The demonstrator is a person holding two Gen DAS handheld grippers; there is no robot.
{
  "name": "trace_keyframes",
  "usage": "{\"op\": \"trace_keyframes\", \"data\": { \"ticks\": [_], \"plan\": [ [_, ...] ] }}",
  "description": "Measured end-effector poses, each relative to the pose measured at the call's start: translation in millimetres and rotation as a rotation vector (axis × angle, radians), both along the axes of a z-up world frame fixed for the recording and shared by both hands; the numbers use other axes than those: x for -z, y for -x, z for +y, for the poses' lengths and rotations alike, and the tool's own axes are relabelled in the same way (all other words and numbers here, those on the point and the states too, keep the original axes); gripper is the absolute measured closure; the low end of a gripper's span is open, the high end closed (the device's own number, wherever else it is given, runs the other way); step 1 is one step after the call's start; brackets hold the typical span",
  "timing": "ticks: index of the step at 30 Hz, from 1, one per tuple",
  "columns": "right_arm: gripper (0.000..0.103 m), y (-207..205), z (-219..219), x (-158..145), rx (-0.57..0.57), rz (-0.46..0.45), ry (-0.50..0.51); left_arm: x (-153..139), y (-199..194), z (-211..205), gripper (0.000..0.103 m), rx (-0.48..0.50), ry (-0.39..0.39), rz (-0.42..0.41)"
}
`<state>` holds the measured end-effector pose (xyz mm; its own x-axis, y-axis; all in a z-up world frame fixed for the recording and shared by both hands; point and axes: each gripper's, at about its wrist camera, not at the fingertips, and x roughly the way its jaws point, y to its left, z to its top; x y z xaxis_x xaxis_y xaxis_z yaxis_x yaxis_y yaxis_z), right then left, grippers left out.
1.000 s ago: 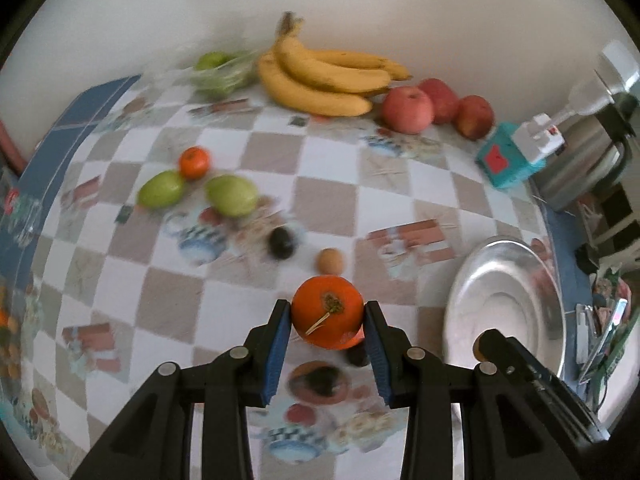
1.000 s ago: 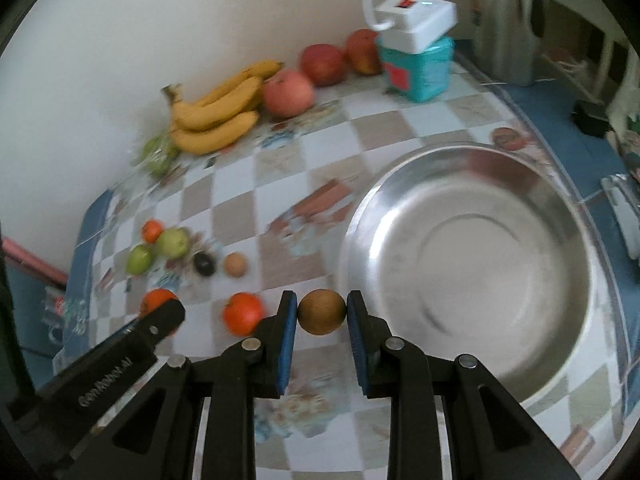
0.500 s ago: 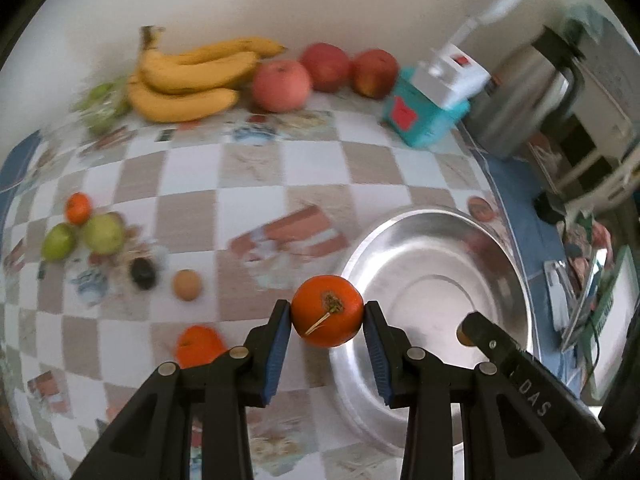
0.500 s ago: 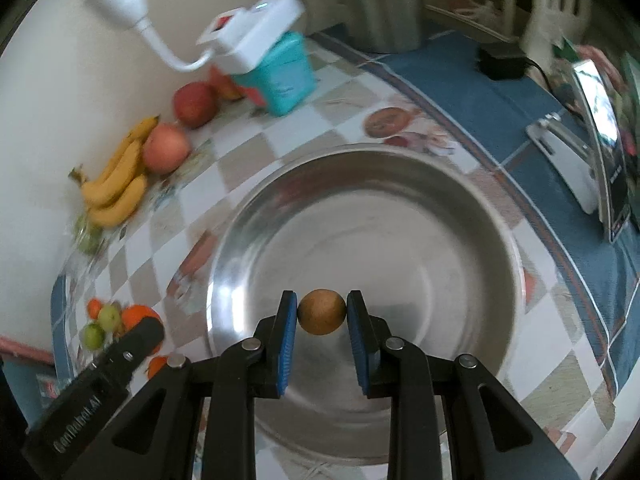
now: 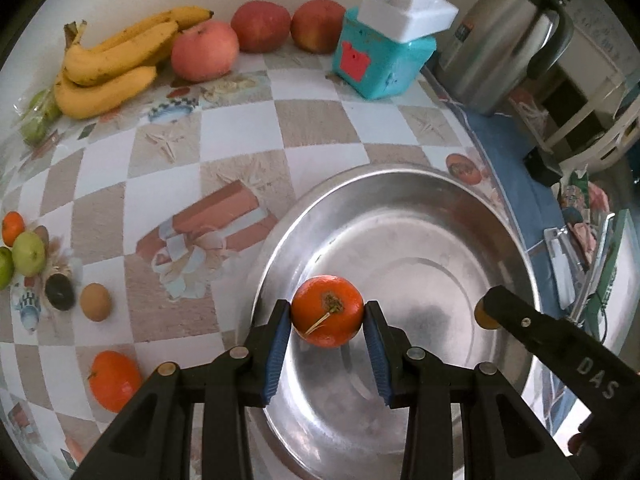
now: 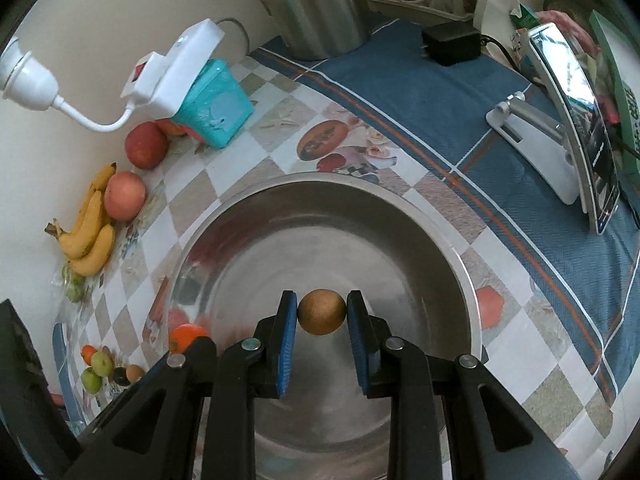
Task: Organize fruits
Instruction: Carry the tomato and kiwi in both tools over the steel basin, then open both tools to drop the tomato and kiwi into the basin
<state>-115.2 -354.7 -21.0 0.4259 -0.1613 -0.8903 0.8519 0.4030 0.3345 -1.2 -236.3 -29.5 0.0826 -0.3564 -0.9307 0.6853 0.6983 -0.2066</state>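
My left gripper (image 5: 326,322) is shut on an orange (image 5: 327,311), stem side facing the camera, above the left part of a wide steel bowl (image 5: 400,184). My right gripper (image 6: 322,316) is shut on a small brown round fruit (image 6: 321,312) over the same bowl (image 6: 320,184), which holds nothing. On the checked cloth to the left lie a second orange (image 5: 114,380), another brown fruit (image 5: 95,302), a dark fruit (image 5: 59,291), green fruits (image 5: 28,253) and a small orange (image 5: 13,227). Bananas (image 5: 112,68) and three apples (image 5: 205,56) line the back wall.
A teal box (image 5: 380,60) with a white power strip on top stands behind the bowl, a steel kettle (image 5: 508,32) to its right. In the right wrist view a phone on a stand (image 6: 576,128) and a black charger (image 6: 450,44) sit on the blue cloth.
Both grippers have carried their fruits rightward from over the checked cloth to above the steel bowl, and have come lower. Each grip is unchanged.
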Motion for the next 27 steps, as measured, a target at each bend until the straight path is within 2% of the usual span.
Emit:
{"op": "trace_keyframes", "data": {
  "ticks": [5,17,19,21,27],
  "plan": [
    [0.076,-3,-1,5,-0.011,0.006,-0.013,5,-5,0,0.063,-0.01,0.018,0.004],
    [0.076,-12,4,7,-0.051,0.022,-0.011,3,-27,13,0.063,-0.059,-0.005,-0.035],
    [0.071,-13,6,6,-0.057,0.025,-0.009,0,-26,14,0.062,-0.058,-0.003,-0.046],
    [0.058,-13,6,4,-0.059,0.031,-0.004,-3,-26,14,0.062,-0.057,0.003,-0.044],
    [0.058,-11,7,-7,-0.064,0.026,0.017,-18,-26,16,0.059,-0.056,0.03,-0.05]
  ]
}}
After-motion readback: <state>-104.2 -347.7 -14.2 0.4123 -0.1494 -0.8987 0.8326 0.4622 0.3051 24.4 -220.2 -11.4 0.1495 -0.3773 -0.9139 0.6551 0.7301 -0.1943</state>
